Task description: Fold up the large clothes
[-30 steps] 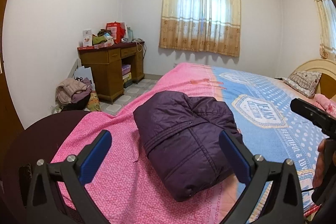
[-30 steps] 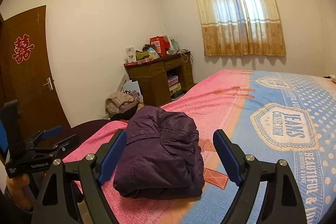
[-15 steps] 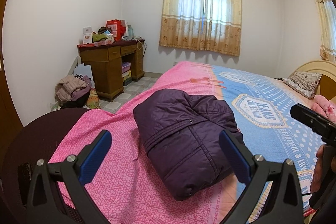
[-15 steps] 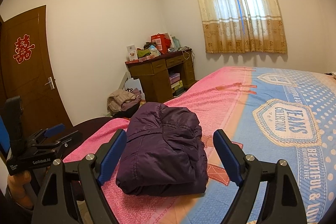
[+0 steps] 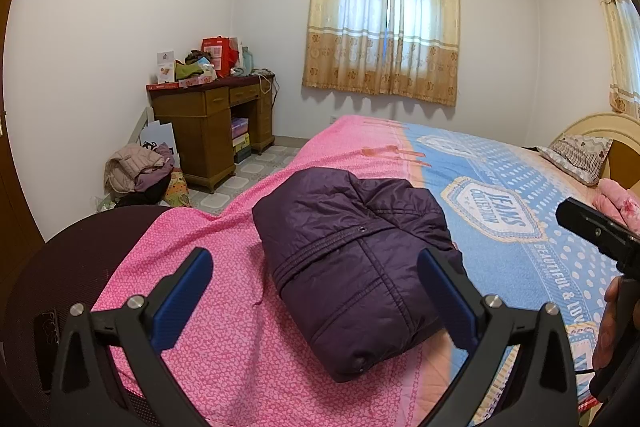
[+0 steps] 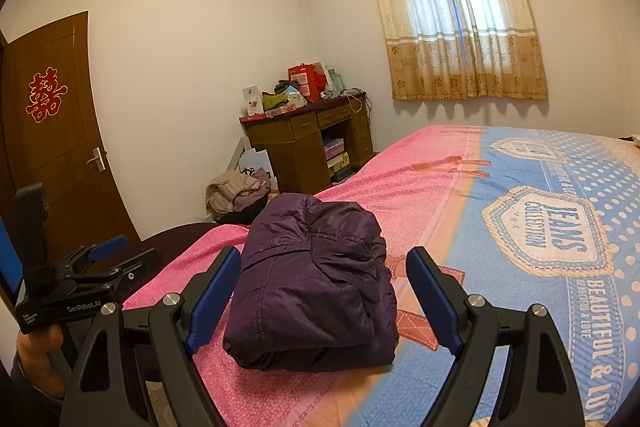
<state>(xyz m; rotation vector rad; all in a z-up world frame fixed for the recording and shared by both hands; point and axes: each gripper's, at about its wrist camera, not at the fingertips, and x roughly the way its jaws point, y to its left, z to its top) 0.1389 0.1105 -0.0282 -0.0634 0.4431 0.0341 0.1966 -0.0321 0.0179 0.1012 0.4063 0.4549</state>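
- Both grippers, left gripper (image 5: pixel 316 291) and right gripper (image 6: pixel 322 291), stand wide open, empty, held short of the folded purple padded jacket (image 5: pixel 356 267).
- Jacket lies on the pink end of the bedspread (image 6: pixel 400 187), near the bed's foot.
- Beyond: wooden desk (image 5: pixel 208 119), clothes heap (image 5: pixel 138 167) on floor, curtained window (image 5: pixel 384 27), door (image 6: pixel 52 131).
- Unchanged from earlier frames; nothing obstructs.

White-walled bedroom (image 5: pixel 120 7), curtained window (image 5: pixel 384 27)
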